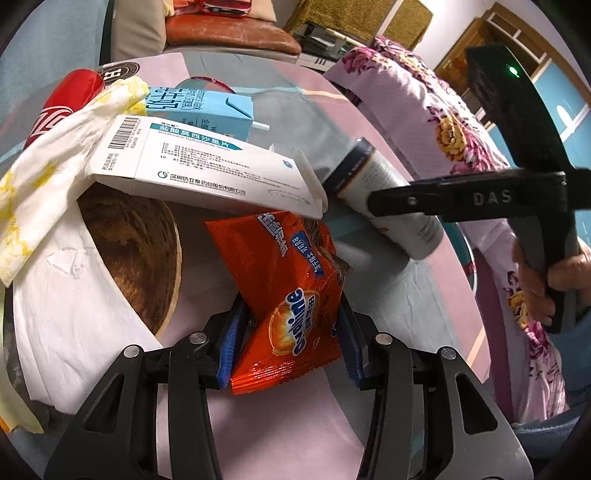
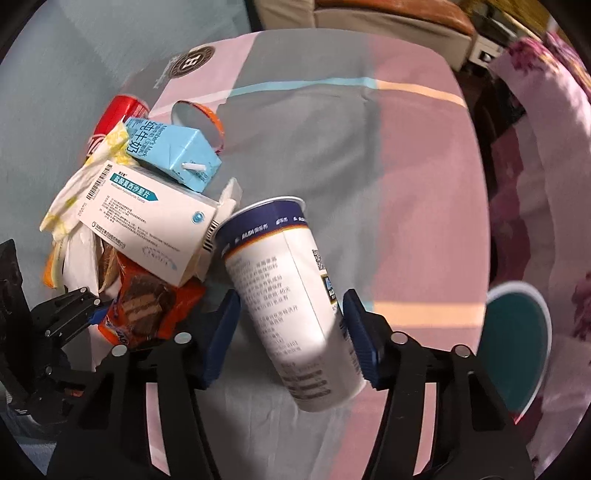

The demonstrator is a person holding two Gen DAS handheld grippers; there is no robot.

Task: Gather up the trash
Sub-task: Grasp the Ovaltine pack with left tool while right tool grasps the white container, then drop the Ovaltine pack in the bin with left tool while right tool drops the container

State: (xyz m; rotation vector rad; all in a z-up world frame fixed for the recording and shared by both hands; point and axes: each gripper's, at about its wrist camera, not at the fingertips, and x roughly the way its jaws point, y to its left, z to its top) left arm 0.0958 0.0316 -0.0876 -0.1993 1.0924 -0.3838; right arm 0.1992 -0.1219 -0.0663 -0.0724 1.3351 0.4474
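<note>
My left gripper [image 1: 291, 339] is shut on an orange Ovaltine snack wrapper [image 1: 291, 295], held above the bedsheet beside the trash pile. My right gripper [image 2: 291, 332] is shut on a white paper cup with a dark blue rim [image 2: 291, 291]; the cup also shows in the left wrist view [image 1: 391, 199], tilted, next to the pile. The pile holds a white medicine box [image 1: 207, 166], a light blue milk carton [image 1: 207, 107], a red can [image 1: 70, 96], crumpled tissue [image 1: 48, 166] and a brown wooden disc [image 1: 133, 251]. The wrapper [image 2: 147, 306] and left gripper [image 2: 92, 314] show at the right wrist view's left.
The trash lies on a pink and grey bedsheet [image 2: 369, 147]. A floral pink quilt [image 1: 443, 122] lies along the right. A teal round object [image 2: 513, 343] sits at the right. A brown leather seat [image 1: 229, 33] stands at the back.
</note>
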